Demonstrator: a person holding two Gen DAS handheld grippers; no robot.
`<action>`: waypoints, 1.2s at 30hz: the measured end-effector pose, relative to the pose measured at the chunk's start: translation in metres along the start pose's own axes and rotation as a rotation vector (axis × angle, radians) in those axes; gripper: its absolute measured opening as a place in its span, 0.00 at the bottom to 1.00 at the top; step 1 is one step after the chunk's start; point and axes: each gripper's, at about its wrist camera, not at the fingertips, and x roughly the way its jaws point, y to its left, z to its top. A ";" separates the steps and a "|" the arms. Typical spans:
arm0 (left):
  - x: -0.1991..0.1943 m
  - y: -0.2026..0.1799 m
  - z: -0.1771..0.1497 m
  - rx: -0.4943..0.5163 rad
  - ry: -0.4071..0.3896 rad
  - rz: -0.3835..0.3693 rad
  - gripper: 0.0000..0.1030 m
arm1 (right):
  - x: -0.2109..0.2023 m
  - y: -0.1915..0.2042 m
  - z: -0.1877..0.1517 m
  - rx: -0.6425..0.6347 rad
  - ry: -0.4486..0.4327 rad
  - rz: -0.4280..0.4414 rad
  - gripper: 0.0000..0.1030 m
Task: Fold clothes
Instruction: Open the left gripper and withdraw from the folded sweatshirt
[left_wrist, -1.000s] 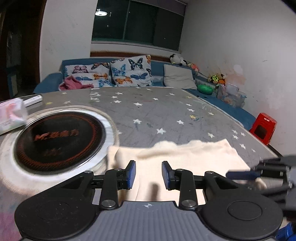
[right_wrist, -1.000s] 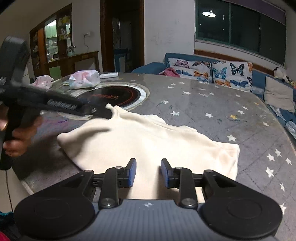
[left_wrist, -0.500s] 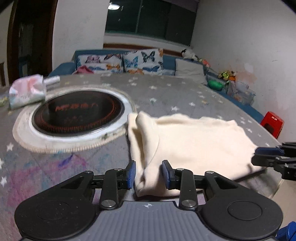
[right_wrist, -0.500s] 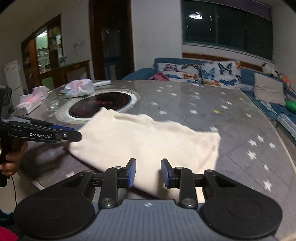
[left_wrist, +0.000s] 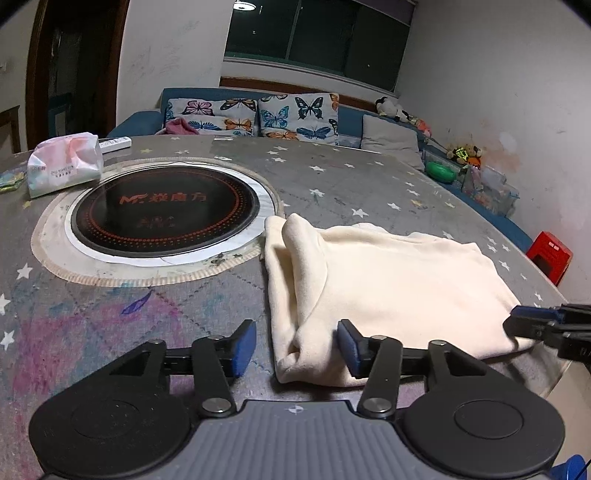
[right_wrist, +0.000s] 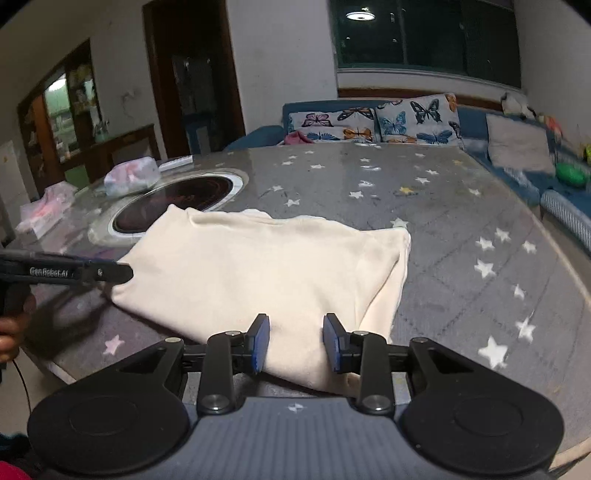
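Note:
A cream garment (left_wrist: 388, 280) lies folded in a rough rectangle on the star-patterned table (left_wrist: 351, 184), beside the round cooktop. My left gripper (left_wrist: 297, 347) is open, its blue pads either side of the garment's near left corner without pinching it. In the right wrist view the same garment (right_wrist: 266, 266) spreads ahead, and my right gripper (right_wrist: 295, 343) is open over its near edge. The left gripper (right_wrist: 110, 273) shows there as a black bar touching the garment's left corner. The right gripper (left_wrist: 535, 325) shows at the garment's right corner in the left wrist view.
A black round cooktop (left_wrist: 162, 214) is set into the table on the left. A tissue pack (left_wrist: 64, 166) and a white remote (left_wrist: 114, 144) lie behind it. A sofa with butterfly cushions (left_wrist: 295, 114) stands beyond. A red stool (left_wrist: 550, 258) sits by the table's right edge.
Both grippers have drawn back to the garment's near edge. The left jaws have spread wider. The garment now lies flat and still.

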 end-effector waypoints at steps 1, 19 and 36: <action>-0.001 0.000 0.000 0.002 0.002 0.000 0.56 | -0.001 0.000 0.002 -0.005 -0.004 0.002 0.31; -0.002 -0.007 0.011 0.012 -0.022 0.032 0.87 | 0.065 -0.036 0.044 0.025 0.015 -0.057 0.30; -0.003 0.001 0.022 -0.023 -0.024 0.029 1.00 | 0.094 0.001 0.070 -0.155 0.010 -0.104 0.24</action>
